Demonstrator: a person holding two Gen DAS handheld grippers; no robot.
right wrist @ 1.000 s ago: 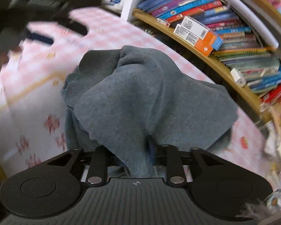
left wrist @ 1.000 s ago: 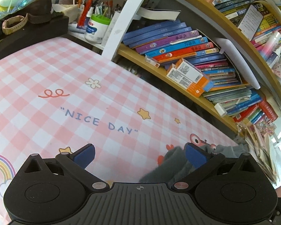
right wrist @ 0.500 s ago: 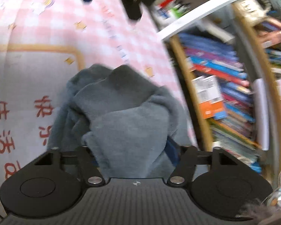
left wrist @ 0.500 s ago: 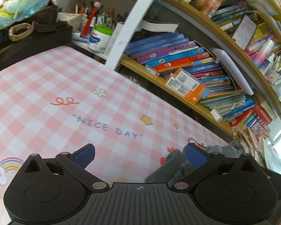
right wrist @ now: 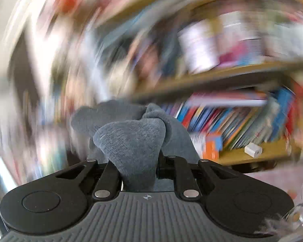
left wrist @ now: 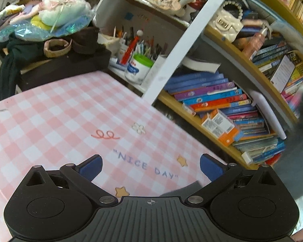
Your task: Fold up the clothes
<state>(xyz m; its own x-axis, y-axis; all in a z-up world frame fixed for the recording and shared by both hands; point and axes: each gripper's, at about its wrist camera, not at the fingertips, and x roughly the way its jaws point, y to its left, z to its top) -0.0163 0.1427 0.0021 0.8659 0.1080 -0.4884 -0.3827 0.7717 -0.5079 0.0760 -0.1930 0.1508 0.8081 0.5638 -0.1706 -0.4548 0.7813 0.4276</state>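
Note:
A grey knit garment (right wrist: 131,139) is bunched between the fingers of my right gripper (right wrist: 139,161), which is shut on it and holds it up in the air; the background there is smeared by motion. In the left wrist view my left gripper (left wrist: 150,166) is open and empty, its blue pads (left wrist: 91,166) wide apart above the pink checked tablecloth (left wrist: 60,117) printed "NICE DAY". A dark blurred mass at the right edge (left wrist: 299,161) and a grey corner (left wrist: 181,190) near the gripper look like the lifted garment.
A bookshelf (left wrist: 222,104) full of books runs along the table's far side, with a white upright post (left wrist: 183,46). A pen cup and white jar (left wrist: 139,68) stand at the back. A dark box with plush toys (left wrist: 56,20) sits at the far left.
My right gripper has swung the grey garment up off the table and now faces the bookshelf, moving fast. My left gripper has tilted upward; the garment has left the space by its right finger.

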